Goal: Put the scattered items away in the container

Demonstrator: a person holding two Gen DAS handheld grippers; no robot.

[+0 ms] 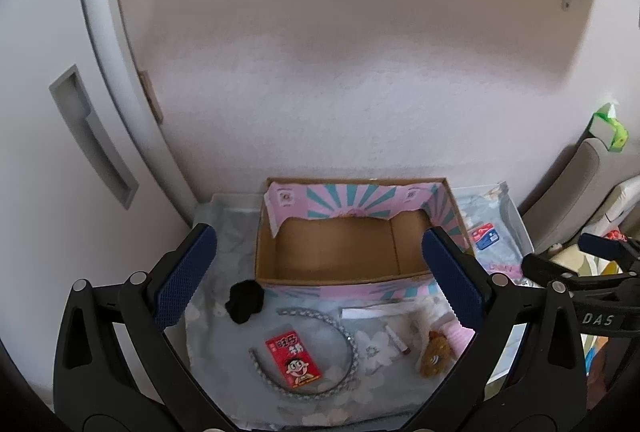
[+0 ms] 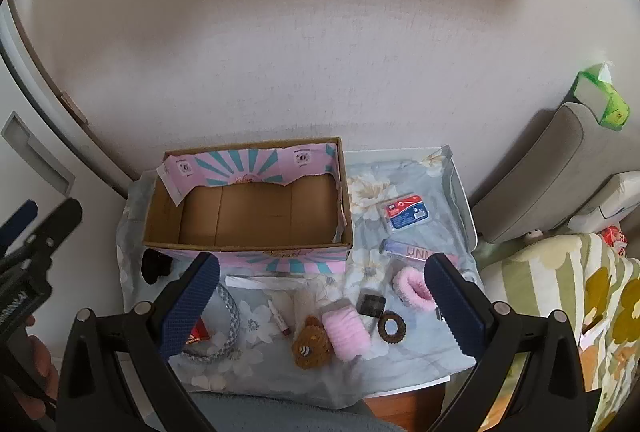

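Both sets of jaws stand wide apart, holding nothing; the red snack packet (image 1: 293, 359) lies on the tabletop below the left gripper (image 1: 320, 272), lengthwise toward the empty cardboard box (image 1: 344, 274)

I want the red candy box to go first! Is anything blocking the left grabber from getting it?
Nothing visible blocks it. The left gripper hangs open above the red candy box, which lies flat and uncovered inside the curve of the silver headband. The cardboard box behind it is open on top.
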